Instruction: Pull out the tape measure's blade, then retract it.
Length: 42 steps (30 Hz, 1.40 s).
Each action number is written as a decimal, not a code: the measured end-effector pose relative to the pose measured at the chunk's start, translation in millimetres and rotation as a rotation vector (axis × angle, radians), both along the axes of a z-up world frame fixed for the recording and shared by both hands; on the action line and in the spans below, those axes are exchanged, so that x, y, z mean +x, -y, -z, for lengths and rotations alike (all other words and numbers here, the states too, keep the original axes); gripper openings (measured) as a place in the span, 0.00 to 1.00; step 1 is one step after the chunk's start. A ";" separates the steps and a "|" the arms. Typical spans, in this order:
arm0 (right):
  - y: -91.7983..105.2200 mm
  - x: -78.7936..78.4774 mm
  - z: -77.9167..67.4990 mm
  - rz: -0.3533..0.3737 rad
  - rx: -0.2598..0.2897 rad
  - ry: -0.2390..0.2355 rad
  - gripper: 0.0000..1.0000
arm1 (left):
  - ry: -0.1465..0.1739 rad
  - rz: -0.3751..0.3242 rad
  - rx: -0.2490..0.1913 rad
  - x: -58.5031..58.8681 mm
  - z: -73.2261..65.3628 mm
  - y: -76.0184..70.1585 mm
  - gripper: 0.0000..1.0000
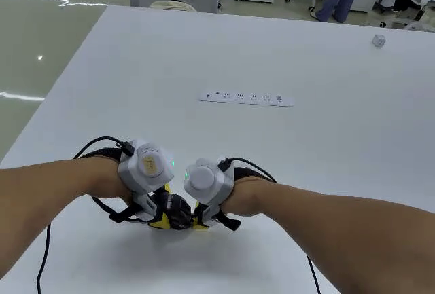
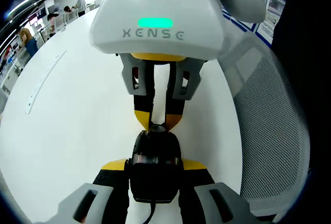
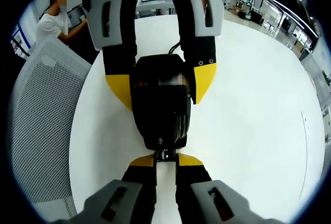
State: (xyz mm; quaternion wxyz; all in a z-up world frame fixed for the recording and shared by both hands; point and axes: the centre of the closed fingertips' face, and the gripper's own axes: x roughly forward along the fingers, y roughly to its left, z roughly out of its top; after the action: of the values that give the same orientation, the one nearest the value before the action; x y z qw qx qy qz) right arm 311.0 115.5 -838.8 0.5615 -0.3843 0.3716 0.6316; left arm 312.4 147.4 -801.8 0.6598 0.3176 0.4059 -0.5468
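Left gripper [image 2: 155, 166] clasps the tape measure [image 2: 155, 149]; right gripper [image 3: 165, 160] pinches its blade tip [image 3: 165, 154].

A big, flat white table [image 1: 136, 70] holds a long white power strip [image 1: 246, 98] near its middle (sockets facing up) and a small grey lump [image 1: 378, 41] far off to the right.

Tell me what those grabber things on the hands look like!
The left gripper and right gripper match: rounded white shells, grey and black jaws with yellow tips. Black cables trail from them. The right one's shell says XENSE under a green light. The arms are bare, no sleeves.
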 end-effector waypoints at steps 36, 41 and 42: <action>22.2 3.6 0.4 0.027 -0.030 -0.014 0.11 | -0.004 -0.018 -0.004 0.5 0.4 1.9 0.34; 25.3 3.5 -0.2 0.033 -0.039 -0.017 0.11 | -0.006 -0.026 -0.009 0.8 0.5 2.4 0.34; 26.4 3.9 0.1 0.032 -0.043 -0.016 0.11 | -0.006 -0.026 -0.010 0.8 0.5 2.5 0.34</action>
State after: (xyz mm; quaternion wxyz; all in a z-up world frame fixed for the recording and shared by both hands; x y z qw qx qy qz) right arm 314.9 89.0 -838.9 0.5604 -0.3852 0.3955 0.6174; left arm 313.2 144.9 -802.3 0.6672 0.3075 0.4092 -0.5412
